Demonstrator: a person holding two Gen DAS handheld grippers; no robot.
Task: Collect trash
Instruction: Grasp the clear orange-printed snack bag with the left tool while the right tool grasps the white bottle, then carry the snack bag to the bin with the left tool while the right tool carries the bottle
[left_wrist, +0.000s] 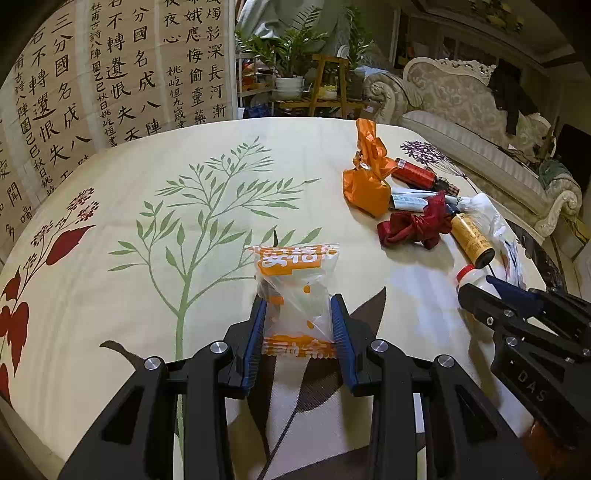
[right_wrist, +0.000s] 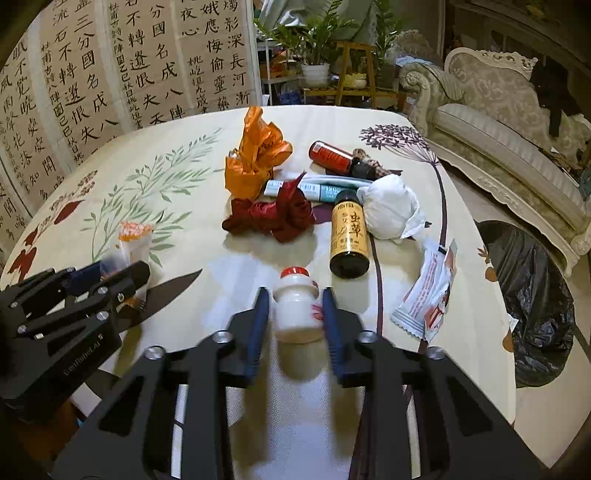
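At lower centre, the left gripper (left_wrist: 298, 317) pinches an orange-printed clear wrapper (left_wrist: 295, 291); the right gripper (right_wrist: 293, 310) clamps a small white bottle (right_wrist: 297, 306) on the surface (right_wrist: 177, 206).

Home living rm: ornate carved sofa (right_wrist: 495, 122), potted plants (right_wrist: 314, 44) on wooden stand, calligraphy screen (left_wrist: 110, 74) behind cloth-covered worktop (left_wrist: 184, 221).

We see dim, warm indoor light with a pale sheen on the tablecloth (right_wrist: 229, 266) just before the small white bottle (right_wrist: 297, 310), which looks softly blurred. Fisheye bending curves the table's far edge; corners fall black.
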